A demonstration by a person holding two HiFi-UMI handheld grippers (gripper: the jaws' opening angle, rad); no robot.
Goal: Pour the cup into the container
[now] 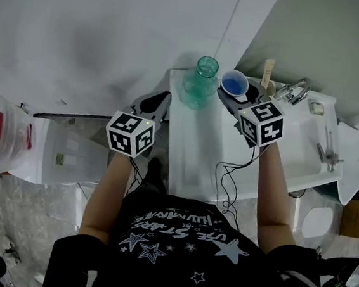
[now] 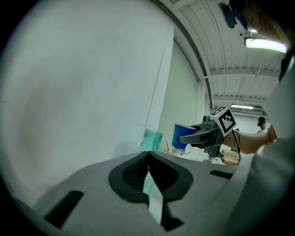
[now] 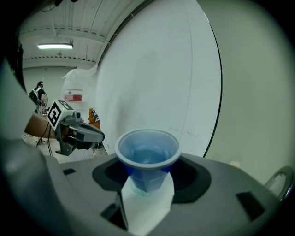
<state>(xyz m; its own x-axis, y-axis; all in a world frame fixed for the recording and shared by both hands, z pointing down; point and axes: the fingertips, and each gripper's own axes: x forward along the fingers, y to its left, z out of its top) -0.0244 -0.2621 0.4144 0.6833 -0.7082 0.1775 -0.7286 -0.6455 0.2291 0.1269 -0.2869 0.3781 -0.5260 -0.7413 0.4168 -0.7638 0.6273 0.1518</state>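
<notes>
A clear teal glass bottle [image 1: 202, 81] with an open mouth stands at the far end of a narrow white table [image 1: 194, 154]. Just to its right hangs a blue plastic cup [image 1: 235, 84], upright, with my right gripper [image 1: 232, 95] shut on it. In the right gripper view the cup [image 3: 147, 154] sits between the jaws, with liquid in its bottom. My left gripper [image 1: 160, 101] hovers left of the bottle, jaws together, holding nothing. In the left gripper view the bottle [image 2: 152, 139] shows past the jaw tips, and the cup [image 2: 181, 136] is to its right.
A white sink [image 1: 312, 153] with a metal tap [image 1: 293, 91] lies right of the table, and a wooden stick [image 1: 268, 72] stands behind the cup. A large clear water jug [image 1: 1, 137] sits at the left. A white wall rises behind the bottle.
</notes>
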